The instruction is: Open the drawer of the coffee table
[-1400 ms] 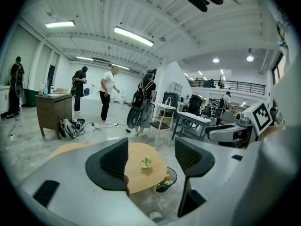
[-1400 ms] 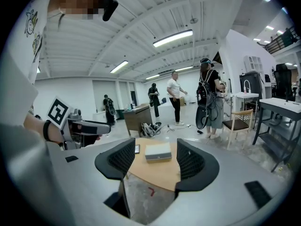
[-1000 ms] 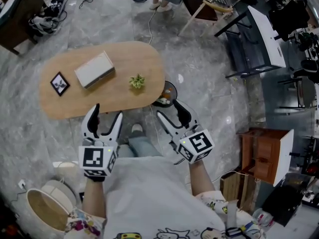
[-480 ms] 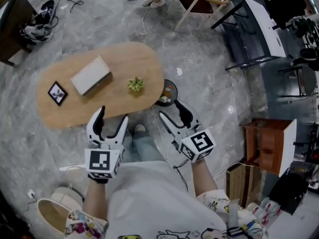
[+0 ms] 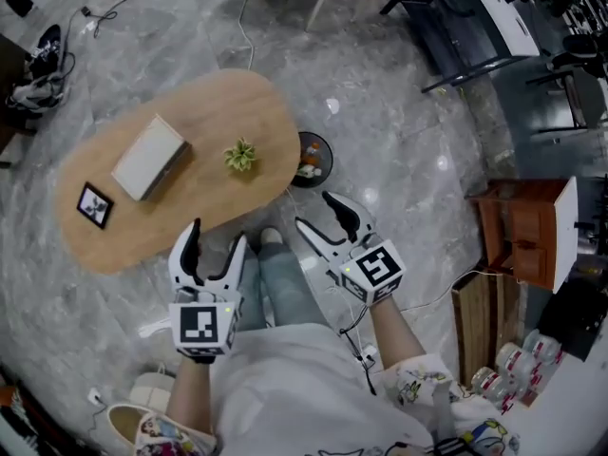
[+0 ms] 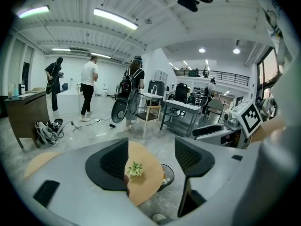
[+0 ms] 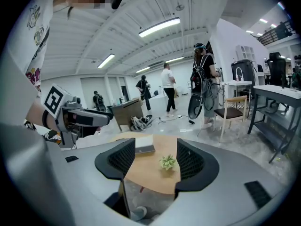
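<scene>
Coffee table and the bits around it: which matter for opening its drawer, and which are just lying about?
For the job:
- coffee table; its drawer is not in view
- left gripper and right gripper, both open and empty

Lying about:
- box, picture frame and small plant on the tabletop
- dark round dish on the floor

your shirt (image 5: 285, 378): white, cartoon prints on the sleeves | your jeans (image 5: 285, 288): faded blue | left gripper (image 5: 217, 236): white shell, black jaw pads, black-and-white marker cube | right gripper (image 5: 315, 209): same deal
</scene>
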The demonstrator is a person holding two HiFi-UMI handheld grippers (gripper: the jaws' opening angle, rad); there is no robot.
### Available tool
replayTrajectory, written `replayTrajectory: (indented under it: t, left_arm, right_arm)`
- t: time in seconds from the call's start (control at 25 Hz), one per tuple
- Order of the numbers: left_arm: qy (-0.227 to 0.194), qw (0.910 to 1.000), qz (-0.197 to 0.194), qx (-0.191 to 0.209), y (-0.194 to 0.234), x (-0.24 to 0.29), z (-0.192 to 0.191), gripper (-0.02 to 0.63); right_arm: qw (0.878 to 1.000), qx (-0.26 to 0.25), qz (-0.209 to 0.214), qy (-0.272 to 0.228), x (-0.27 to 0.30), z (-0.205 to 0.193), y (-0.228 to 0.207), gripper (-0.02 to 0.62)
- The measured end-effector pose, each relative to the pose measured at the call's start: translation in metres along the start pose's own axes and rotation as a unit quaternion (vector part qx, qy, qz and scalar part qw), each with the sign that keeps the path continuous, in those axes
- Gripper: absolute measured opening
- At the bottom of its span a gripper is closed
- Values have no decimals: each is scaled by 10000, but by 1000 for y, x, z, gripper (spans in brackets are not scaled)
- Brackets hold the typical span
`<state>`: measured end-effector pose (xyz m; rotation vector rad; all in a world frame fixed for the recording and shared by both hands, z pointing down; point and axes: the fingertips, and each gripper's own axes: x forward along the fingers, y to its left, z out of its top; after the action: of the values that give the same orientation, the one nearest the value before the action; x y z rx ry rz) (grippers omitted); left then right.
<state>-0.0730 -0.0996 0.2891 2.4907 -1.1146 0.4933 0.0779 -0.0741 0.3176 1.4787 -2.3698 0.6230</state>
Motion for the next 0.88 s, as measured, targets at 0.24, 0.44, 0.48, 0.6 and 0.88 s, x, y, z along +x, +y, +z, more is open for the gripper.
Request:
replayTrajectory:
  t: [0.24, 0.44, 0.48, 0.6, 0.88]
  left_arm:
    - [245, 9990, -362, 14, -23, 43, -42, 284]
    - [505, 9973, -526, -32, -35, 75, -83, 284]
    - [545, 9969, -571, -41, -37, 80, -92, 284]
    - [717, 9948, -723, 26, -43, 96, -121, 284]
    - [1037, 9898, -959, 167, -56, 131, -187, 284]
  right_arm:
    - [9999, 18, -71, 92, 12, -50, -31, 241]
    - [9991, 144, -21, 389, 32, -108, -53, 241]
    - [9988, 154, -14, 454, 37, -120, -57, 241]
    - [9986, 159, -22, 509, 53, -152, -68, 241]
    - [9977, -51, 30, 672, 92, -219, -86, 241]
